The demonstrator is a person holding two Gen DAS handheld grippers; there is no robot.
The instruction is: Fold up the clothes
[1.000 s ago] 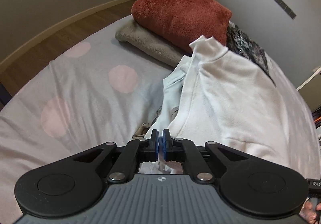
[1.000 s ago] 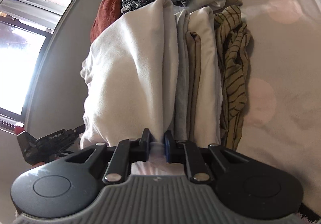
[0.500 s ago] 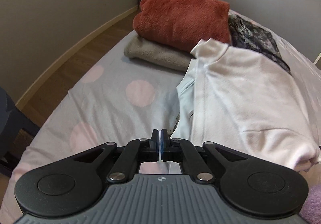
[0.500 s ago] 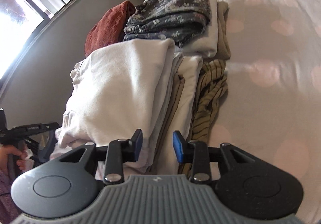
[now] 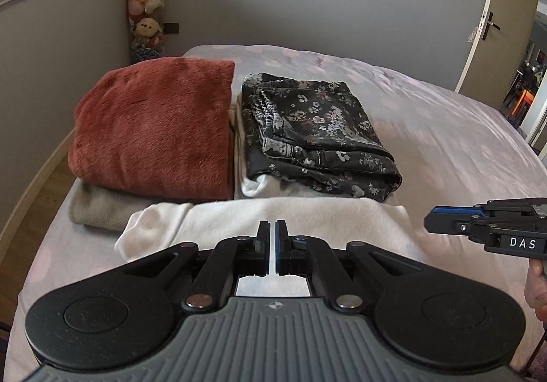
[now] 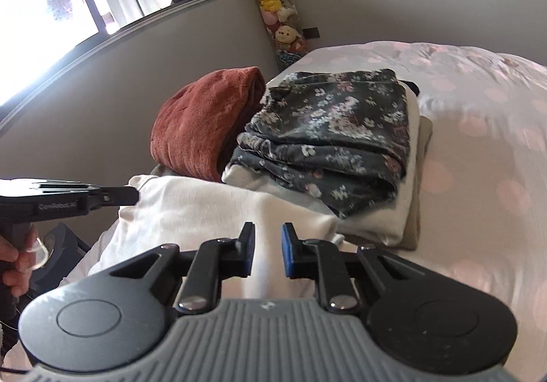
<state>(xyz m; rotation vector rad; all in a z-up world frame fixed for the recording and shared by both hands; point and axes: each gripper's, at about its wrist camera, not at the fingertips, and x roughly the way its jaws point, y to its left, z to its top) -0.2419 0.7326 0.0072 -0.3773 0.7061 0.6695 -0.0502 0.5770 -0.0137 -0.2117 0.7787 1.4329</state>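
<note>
1. We've got the folded white fleece sweatshirt (image 5: 273, 221) lying crosswise on the dotted bed (image 5: 461, 129), right under both grippers.
2. Left gripper (image 5: 272, 247) fingers are closed on nothing.
3. Right gripper (image 6: 267, 255) fingers are closing, nothing pinched.
4. Neither hand looks clearly nearer, we'd say; rust blanket (image 5: 154, 129) and floral jeans (image 5: 318, 132) sit beyond.

That rust-red blanket (image 5: 154, 129) looks super plush and fuzzy. The white sweatshirt (image 5: 273, 221) is soft matt fleece, the floral trousers (image 5: 314, 129) a faded denim-like cloth. Bedsheet (image 5: 444, 129) is smooth cotton-looking.
</note>
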